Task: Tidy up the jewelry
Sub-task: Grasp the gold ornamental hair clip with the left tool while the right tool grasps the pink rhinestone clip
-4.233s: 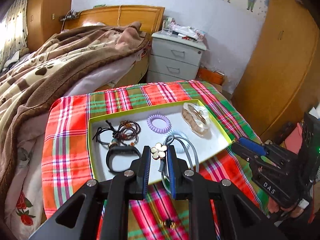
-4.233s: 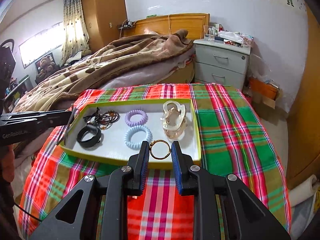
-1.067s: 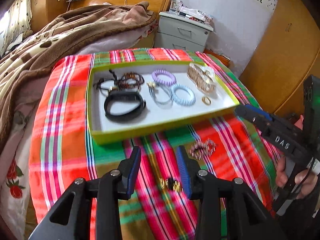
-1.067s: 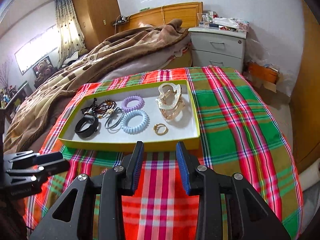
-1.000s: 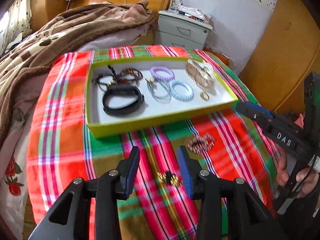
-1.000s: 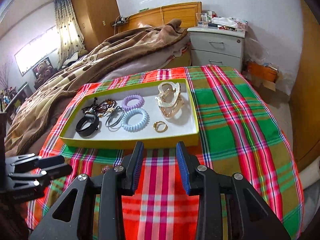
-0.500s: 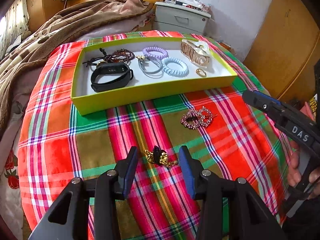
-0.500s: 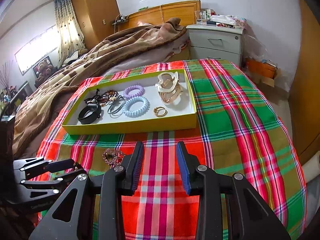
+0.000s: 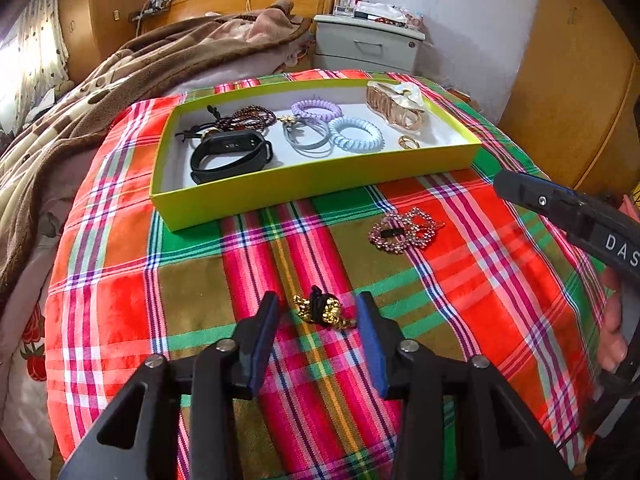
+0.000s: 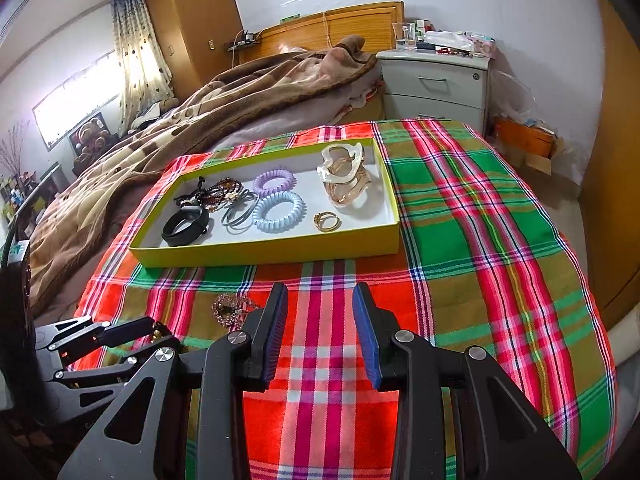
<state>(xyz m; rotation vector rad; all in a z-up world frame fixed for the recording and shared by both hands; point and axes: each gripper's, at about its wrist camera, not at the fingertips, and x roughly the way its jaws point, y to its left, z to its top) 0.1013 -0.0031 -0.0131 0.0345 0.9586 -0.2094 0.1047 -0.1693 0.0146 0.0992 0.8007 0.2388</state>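
Left gripper (image 9: 318, 316) fingers, just closing, straddle the gold-and-black hair tie (image 9: 322, 312) without pinching; next, squeeze, carry to the tray (image 9: 304, 184) at twelve o'clock. Right gripper (image 10: 320, 320) gapes, empty.

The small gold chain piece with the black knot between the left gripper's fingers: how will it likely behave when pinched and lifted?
The gold chain piece lies in a loose heap, so it probably goes limp and dangles. Small links look light but may slip between flat pads. The left gripper straddles it, jaws just closing, not yet pressing.
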